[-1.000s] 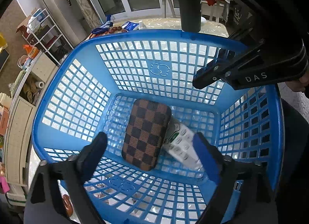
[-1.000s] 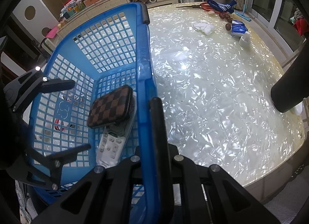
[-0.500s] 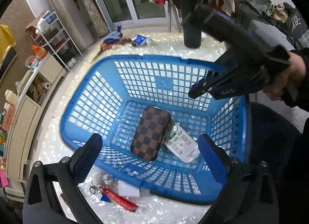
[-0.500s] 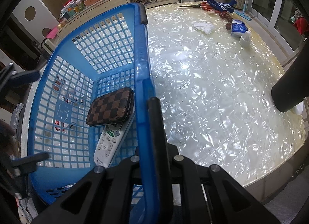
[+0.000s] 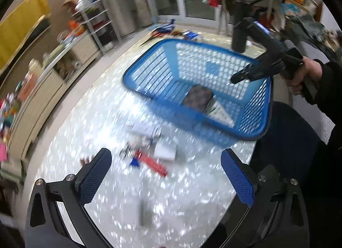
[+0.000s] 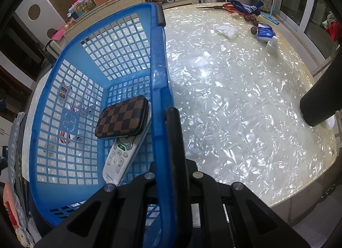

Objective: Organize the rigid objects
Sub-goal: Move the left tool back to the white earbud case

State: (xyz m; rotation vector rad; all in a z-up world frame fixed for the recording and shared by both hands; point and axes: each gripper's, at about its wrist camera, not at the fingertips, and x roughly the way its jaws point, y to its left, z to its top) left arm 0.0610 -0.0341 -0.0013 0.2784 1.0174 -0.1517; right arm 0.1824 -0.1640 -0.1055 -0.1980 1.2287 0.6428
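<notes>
Left tool (image 5: 165, 175) has pulled back out of the basket (image 5: 261, 117) and now hangs over the worktop (image 5: 102, 119), jaws opening, nothing between them. Right tool (image 6: 168, 141) pinched shut on the basket's smooth blue rim. Inside the lattice plastic basket: one checkered rounded-rectangle case (image 6: 121, 119) lying atop one white remote (image 6: 119, 160).

A case (image 6: 122, 117) is laid over a remote (image 6: 119, 158) inside the basket (image 6: 159, 72) (set on the tabletop (image 6: 235, 98)).
</notes>
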